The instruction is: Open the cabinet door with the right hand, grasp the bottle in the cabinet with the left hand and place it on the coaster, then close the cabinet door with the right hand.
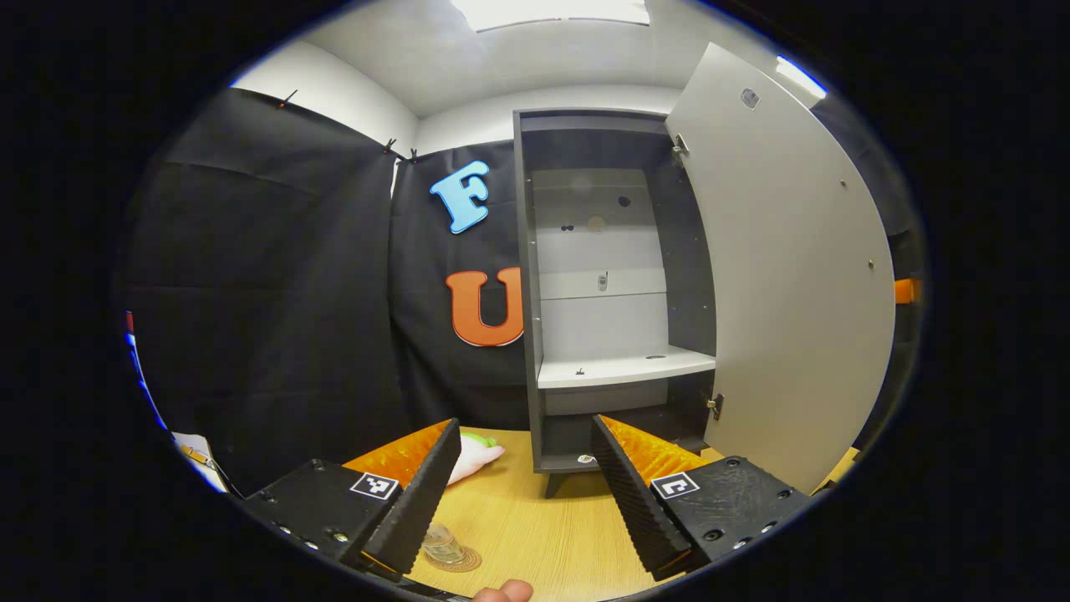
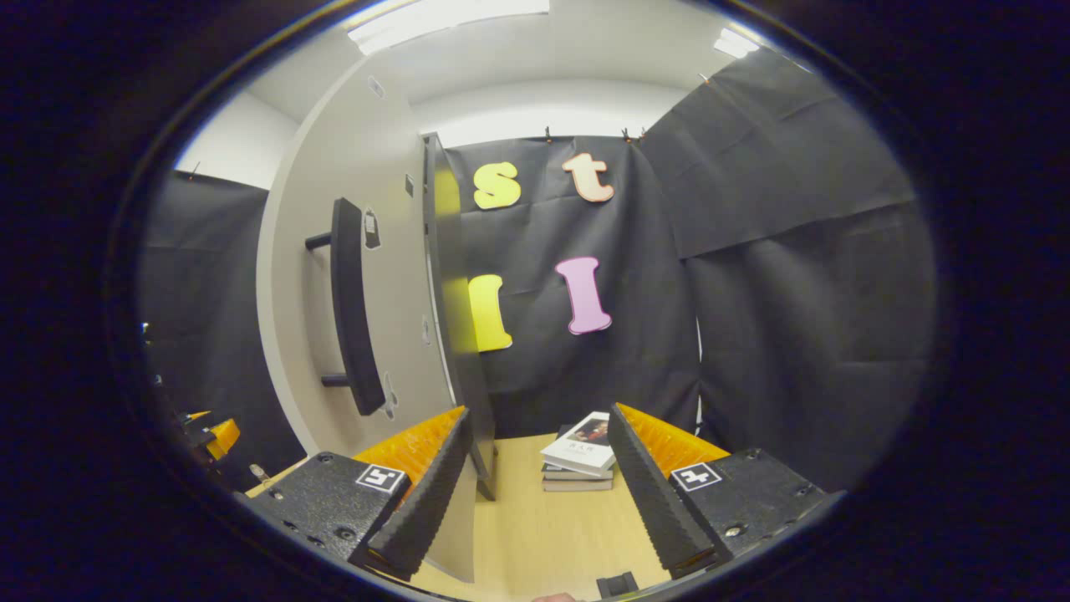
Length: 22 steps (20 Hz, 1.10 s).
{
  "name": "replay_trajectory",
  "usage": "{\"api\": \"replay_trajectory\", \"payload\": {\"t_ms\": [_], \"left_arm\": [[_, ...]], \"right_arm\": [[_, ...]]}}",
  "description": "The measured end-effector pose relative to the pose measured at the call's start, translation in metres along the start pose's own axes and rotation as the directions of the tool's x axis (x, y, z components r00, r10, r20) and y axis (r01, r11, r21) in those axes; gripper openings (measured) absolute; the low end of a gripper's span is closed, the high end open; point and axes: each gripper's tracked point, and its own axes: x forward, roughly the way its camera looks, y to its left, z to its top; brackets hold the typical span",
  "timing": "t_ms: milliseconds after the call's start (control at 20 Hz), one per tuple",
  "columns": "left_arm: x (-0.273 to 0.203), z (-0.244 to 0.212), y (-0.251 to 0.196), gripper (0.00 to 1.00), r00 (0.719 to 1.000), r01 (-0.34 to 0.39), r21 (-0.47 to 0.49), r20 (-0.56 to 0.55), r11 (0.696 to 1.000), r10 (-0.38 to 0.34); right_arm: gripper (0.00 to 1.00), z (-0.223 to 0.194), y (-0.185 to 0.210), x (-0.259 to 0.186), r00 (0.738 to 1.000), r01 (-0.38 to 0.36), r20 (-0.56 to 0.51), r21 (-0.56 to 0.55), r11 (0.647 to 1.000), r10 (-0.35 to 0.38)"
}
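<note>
Right under my left gripper point(image 1: 525, 481), just beside its left finger, sits a clear bottle point(image 1: 440, 545) standing upright on a round coaster point(image 1: 456, 558) on the wooden table point(image 1: 552, 535). Both fingers are spread wide with nothing between them, so I judge the placing step done and the bottle released. Beyond the coaster a white and green object point(image 1: 475, 456) lies on the table; I cannot tell what it is.

Ahead of the left gripper the cabinet point(image 1: 614, 293) stands open, its shelves bare, and its door point(image 1: 786, 276) swings out to the right of the opening.

My right gripper point(image 2: 539, 481) has its fingers apart too, holding nothing. From its camera the door's outer face lies up and to the left, with the dark handle point(image 2: 351, 309) running vertically, well above the left finger. The door's free edge stands almost straight ahead of the left finger. A stack of books point(image 2: 578, 460) rests on the table between the fingers, farther off.

What remains, as I read it, is closing the door. That falls to the right gripper, which is the nearer one: I would need to move left and up to reach the handle's long upright bar, or push on the door face.
</note>
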Motion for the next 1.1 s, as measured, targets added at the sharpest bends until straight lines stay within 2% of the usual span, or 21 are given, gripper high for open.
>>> {"api": "replay_trajectory", "payload": {"t_ms": [200,350,400,450,600,900,1100], "left_arm": [[-0.001,-0.003,-0.008,0.94,1.000,0.025,0.017,-0.004,1.000,-0.024],[-0.001,-0.004,-0.012,0.94,0.999,0.044,0.029,0.003,0.999,-0.044],[-0.002,-0.005,-0.012,0.94,0.999,0.048,0.030,0.000,0.998,-0.048],[-0.002,-0.006,-0.012,0.94,0.999,0.053,0.028,-0.005,0.998,-0.053],[-0.001,-0.008,-0.011,0.94,0.998,0.067,0.025,-0.008,0.997,-0.067],[0.000,-0.014,-0.002,0.94,0.998,0.068,-0.002,-0.017,0.998,-0.069],[-0.002,-0.013,0.005,0.94,0.998,0.060,-0.010,-0.009,0.998,-0.060]], "right_arm": [[0.99,0.011,0.012,0.003,1.000,0.009,-0.013,-0.086,0.996,-0.010],[1.00,0.022,0.041,0.009,0.998,-0.055,0.008,-0.100,0.993,0.056],[1.00,0.021,0.040,0.008,0.998,-0.054,0.009,-0.120,0.991,0.055],[0.93,0.023,0.040,0.007,0.998,-0.053,0.018,-0.135,0.989,0.056],[0.95,0.024,0.038,0.007,0.999,-0.030,0.014,-0.160,0.987,0.033],[0.94,0.024,0.044,0.006,0.999,-0.030,0.007,-0.156,0.987,0.031],[0.94,0.021,0.058,0.004,0.998,-0.060,0.003,-0.153,0.986,0.061]]}}
